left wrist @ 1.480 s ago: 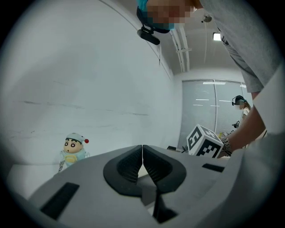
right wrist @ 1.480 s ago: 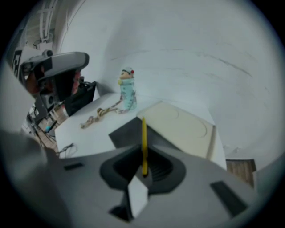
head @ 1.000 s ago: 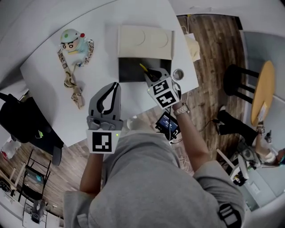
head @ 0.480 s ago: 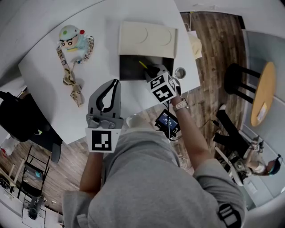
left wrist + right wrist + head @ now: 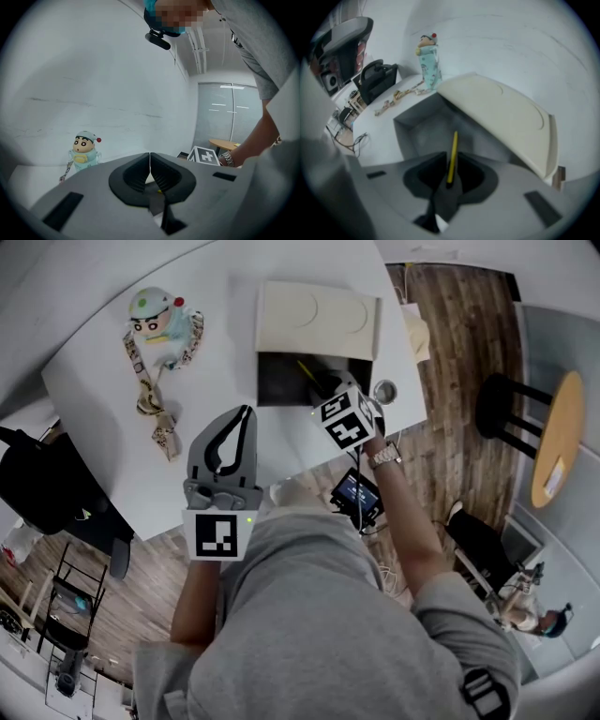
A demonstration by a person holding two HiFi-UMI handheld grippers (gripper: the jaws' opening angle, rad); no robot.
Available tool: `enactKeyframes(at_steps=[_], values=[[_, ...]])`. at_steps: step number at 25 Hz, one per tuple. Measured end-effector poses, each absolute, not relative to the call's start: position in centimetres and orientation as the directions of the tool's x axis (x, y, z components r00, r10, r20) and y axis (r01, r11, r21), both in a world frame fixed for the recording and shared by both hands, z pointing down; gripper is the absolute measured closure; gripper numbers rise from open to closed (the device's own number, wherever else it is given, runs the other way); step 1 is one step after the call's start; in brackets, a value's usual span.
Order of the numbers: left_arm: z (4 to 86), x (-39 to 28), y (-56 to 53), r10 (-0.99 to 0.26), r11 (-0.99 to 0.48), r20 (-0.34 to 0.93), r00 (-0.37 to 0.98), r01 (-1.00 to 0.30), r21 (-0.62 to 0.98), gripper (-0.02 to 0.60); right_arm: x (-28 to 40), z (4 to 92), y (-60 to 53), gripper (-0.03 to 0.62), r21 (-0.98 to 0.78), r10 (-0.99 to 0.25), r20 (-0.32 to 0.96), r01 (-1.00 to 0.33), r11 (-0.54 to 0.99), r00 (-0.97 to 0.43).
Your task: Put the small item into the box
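A thin yellow stick [image 5: 306,371] [image 5: 453,143] is clamped between the jaws of my right gripper [image 5: 327,390] [image 5: 450,161], which is shut on its lower end. The stick points forward over the near edge of the open dark box [image 5: 279,382] [image 5: 423,131]. The box's cream lid [image 5: 319,317] [image 5: 499,115] is folded back behind it. My left gripper [image 5: 246,414] [image 5: 150,157] hovers over the white table [image 5: 103,381] left of the box. Its jaws are shut with nothing between them.
A cartoon doll [image 5: 159,322] [image 5: 85,149] [image 5: 428,61] stands at the table's far left with a patterned lanyard [image 5: 150,407] trailing from it. A small metal cup [image 5: 384,392] sits near the table's right edge, beside the box. A black bag [image 5: 47,493] lies off the table's left side.
My right gripper has carried the yellow stick a little farther over the box's near edge. The left gripper has stayed where it was.
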State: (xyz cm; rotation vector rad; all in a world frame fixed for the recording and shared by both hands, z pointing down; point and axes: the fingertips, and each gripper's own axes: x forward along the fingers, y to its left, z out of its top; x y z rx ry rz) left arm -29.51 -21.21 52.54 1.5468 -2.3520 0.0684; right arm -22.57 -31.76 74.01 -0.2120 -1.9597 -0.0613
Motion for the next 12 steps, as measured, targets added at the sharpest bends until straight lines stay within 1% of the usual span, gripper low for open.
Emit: enactKeyframes(at_steps=[1,10,11,12], values=[[52.6,-29.5,-21.1,-0.884,0.412,0.298,-0.359,-0.901,0.135,0.546,-22.5,74.0,-31.7,0.496,-0.057,0.121,0.919,0.177,0.983,-0.374],[52.5,-28.6,-21.3,-0.888,0.402,0.297,-0.352,-0.907,0.127,0.546,-22.2,73.1,-32.0,0.494,-0.050,0.113,0.907,0.162,0.986,-0.406],[52.3,-28.4,-21.4,-0.889,0.400,0.293,-0.351,-0.908,0.127,0.546,-22.2,72.8,-32.1,0.496,-0.047,0.109,0.902,0.155,0.987,-0.418],[52.2,-28.3,-21.5,-0.891,0.397,0.290,-0.349,-0.909,0.125,0.546,-22.2,72.4,-32.2,0.513,-0.044,0.105,0.894,0.147,0.988,-0.435]])
